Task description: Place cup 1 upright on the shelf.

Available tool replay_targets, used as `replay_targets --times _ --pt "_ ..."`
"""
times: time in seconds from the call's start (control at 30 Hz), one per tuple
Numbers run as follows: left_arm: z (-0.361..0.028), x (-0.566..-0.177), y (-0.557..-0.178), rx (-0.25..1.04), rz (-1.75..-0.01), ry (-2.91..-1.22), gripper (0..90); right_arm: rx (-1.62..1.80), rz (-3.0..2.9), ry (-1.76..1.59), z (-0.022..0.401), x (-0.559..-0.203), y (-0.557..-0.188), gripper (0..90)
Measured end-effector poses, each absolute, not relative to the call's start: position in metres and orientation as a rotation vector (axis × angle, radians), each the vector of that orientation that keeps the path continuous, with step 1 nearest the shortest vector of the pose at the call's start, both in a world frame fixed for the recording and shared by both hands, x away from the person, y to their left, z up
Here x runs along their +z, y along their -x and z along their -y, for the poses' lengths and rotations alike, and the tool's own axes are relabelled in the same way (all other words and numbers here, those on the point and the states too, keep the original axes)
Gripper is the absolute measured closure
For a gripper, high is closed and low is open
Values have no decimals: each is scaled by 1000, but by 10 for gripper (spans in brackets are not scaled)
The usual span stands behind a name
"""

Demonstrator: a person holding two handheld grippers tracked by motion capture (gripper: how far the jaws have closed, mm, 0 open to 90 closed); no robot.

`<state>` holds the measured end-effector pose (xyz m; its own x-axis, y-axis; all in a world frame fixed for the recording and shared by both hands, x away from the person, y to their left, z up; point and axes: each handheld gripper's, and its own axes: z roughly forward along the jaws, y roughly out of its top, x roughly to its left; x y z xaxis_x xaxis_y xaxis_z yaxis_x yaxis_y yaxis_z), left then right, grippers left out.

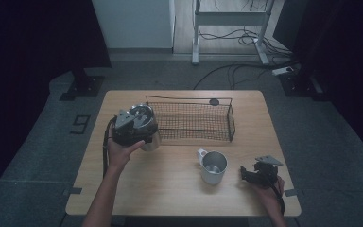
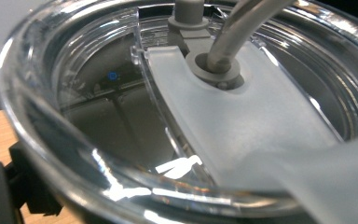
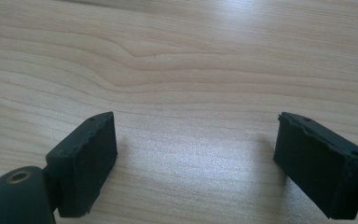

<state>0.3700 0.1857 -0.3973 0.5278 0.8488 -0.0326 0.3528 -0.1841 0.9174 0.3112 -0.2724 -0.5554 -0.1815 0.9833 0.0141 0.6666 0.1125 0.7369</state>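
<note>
1. The left gripper (image 1: pixel 133 126) is clamped on a steel tumbler with a clear plastic lid (image 1: pixel 144 124), held over the left part of the light wooden surface (image 1: pixel 170 189), just beside the left end of the black wire mesh basket (image 1: pixel 196 120). In the left gripper view the clear lid (image 2: pixel 121 116) sits very close to the lens, with a frosted slider (image 2: pixel 242 121) and a grey straw (image 2: pixel 233 42) through it.
2. The right gripper (image 1: pixel 251 176) rests on the surface at the near right with its jaws apart and nothing between them; the right gripper view shows bare wood between the pads (image 3: pixel 86 158).
3. Risk: the tumbler wall looks smooth, so it may slip or twist in the jaws if the hand tilts.
4. Risk: the tumbler hangs close to the basket rim; a sideways swing could knock the basket or catch the wire.
5. Risk: if liquid is inside, tilting could leak through the straw hole. The contents cannot be told.
6. The steel mug with a white handle (image 1: pixel 212 166) stands near the right gripper, and a careless reach could tip it.
7. Writing: no brand or label is readable on the tumbler, mug or basket. A dark mark on the floor (image 1: pixel 79 124) left of the surface looks like a "9", though this is not certain.
</note>
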Motion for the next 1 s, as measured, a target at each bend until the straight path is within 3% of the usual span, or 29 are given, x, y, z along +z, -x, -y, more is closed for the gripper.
replay_targets --times 1.0 --pt "-166 -381 -375 614 -965 -1768 37 850 -1911 -1596 273 -555 -311 127"
